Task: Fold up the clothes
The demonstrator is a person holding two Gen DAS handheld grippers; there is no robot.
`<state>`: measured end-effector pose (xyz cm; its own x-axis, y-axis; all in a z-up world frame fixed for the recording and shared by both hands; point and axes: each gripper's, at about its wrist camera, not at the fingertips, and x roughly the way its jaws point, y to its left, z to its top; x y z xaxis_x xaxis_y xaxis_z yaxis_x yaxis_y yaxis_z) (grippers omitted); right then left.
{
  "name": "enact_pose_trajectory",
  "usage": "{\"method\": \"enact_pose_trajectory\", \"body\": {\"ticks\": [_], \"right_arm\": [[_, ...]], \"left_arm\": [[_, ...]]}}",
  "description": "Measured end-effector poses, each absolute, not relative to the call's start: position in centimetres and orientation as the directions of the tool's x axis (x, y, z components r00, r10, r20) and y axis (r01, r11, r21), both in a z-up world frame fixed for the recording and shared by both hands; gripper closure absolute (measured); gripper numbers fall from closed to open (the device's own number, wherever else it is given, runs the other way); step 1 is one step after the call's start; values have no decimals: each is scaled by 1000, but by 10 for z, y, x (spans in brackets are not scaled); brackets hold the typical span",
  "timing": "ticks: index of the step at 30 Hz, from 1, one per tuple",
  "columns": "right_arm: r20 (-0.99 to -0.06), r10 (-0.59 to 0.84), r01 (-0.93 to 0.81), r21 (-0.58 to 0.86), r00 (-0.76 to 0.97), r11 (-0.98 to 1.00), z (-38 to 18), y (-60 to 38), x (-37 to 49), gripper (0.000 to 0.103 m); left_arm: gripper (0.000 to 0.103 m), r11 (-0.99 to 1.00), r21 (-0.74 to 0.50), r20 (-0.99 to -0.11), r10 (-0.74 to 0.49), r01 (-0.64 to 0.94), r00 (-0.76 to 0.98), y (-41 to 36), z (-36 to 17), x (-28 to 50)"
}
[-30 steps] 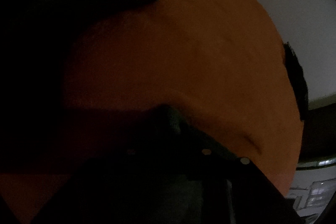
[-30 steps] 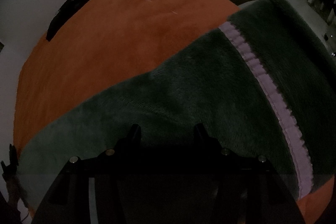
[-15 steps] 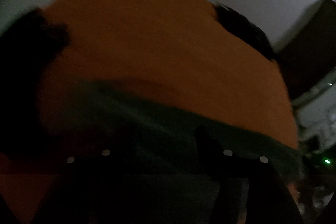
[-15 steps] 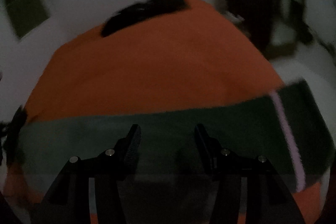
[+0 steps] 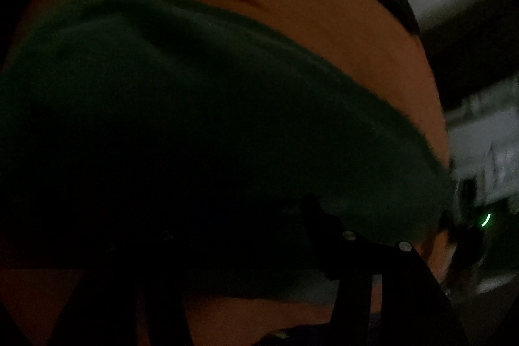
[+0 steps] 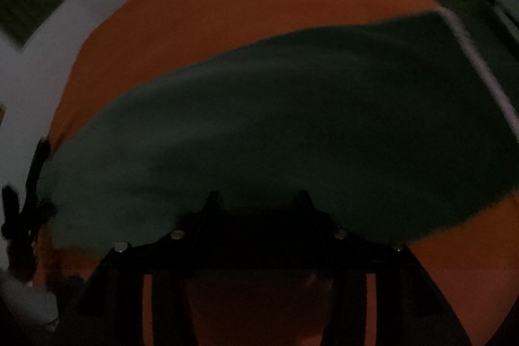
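**Green fleece lies on the orange surface**

The dark green fleece garment [image 6: 292, 119] stretches across the middle of the picture, on the orange surface [image 6: 227, 15]. A pale stripe [image 6: 480, 64] runs down its right end. The right tool [image 6: 258, 200] sits at the bottom middle, fingers apart, tips at the cloth. The left tool [image 5: 259, 216] is too dark to tell.

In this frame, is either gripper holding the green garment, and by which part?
It cannot be told. Both the right gripper and left gripper sit at the near edge of the green garment, but darkness hides any pinch.
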<state>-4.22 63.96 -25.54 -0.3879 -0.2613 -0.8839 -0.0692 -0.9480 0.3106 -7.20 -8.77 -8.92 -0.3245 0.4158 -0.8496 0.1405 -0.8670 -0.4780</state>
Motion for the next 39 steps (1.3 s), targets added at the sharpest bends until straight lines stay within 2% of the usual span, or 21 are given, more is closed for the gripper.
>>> {"method": "enact_pose_trajectory", "body": {"ticks": [3,6,8,11,12,14,15,16,18,22,24,26,27,28,30,31,32,33,34,37,39], "right_arm": [[-876,-252,-106,321,-411,-941,-247,651,-31,59],[-859,-311,-17,347,-406,-938,-237,625,-18,59],[-847,-375,99,365,-377,-926,-236,595,-15,59],[-856,-365,50,373,-367,-926,-242,607,-13,59],[-858,-361,33,376,-364,-926,-245,611,-12,59],[-864,-354,-2,380,-358,-925,-249,619,-11,75],[-867,-351,-19,382,-354,-924,-251,623,-10,97],[-869,-348,-36,384,-351,-923,-254,627,-10,102],[-875,-341,-70,386,-344,-920,-258,635,-9,103],[-881,-315,-159,388,-352,-908,-261,657,-5,103],[-879,-300,-165,380,-369,-910,-254,657,-3,99],[-868,-271,-146,358,-417,-922,-241,659,-2,95],[-860,-256,-137,346,-441,-928,-234,660,-1,90],[-852,-242,-128,334,-464,-934,-227,661,-1,75],[-857,-184,-184,305,-481,-934,-229,677,-1,55],[-874,-160,-217,285,-459,-934,-236,685,-2,56],[-891,-136,-248,263,-434,-932,-243,694,-4,60],[-889,-122,-287,268,-441,-920,-240,709,0,82],[-887,-107,-325,274,-449,-905,-236,725,5,96],[-873,-45,-431,285,-486,-856,-221,773,17,96],[-848,-114,-445,380,-517,-811,-213,799,24,95]], "left_arm": [[46,-866,-500,-823,465,28,-325,-51,-71,-70],[45,-867,-463,-834,497,-187,-241,21,-66,-82],[45,-842,-450,-852,505,-298,-140,69,-84,-78],[45,-830,-412,-895,446,-376,-4,107,-112,-50],[45,-835,-406,-898,440,-371,-6,105,-117,-43],[45,-826,-467,-869,494,-315,-8,89,-117,-30],[45,-823,-493,-857,516,-281,-7,83,-117,-28],[45,-820,-514,-846,533,-253,-7,79,-114,-25],[45,-813,-543,-832,555,-212,-1,75,-114,-23],[45,-825,-521,-842,539,-220,-27,76,-105,-59],[45,-822,-506,-839,539,-260,-73,65,-92,-61],[40,-822,-479,-838,533,-309,-118,80,-86,-82],[36,-828,-461,-843,521,-320,-134,88,-85,-89],[35,-838,-443,-852,504,-318,-141,83,-87,-94],[35,-855,-434,-870,480,-285,-113,83,-101,-94],[35,-862,-431,-877,470,-268,-99,83,-108,-94],[35,-864,-439,-877,472,-247,-87,82,-119,-91],[35,-857,-456,-869,486,-241,-86,80,-127,-88],[35,-853,-462,-864,495,-243,-92,79,-130,-85],[34,-854,-466,-862,497,-231,-98,83,-123,-85],[34,-855,-474,-860,501,-210,-100,87,-119,-87]]}}
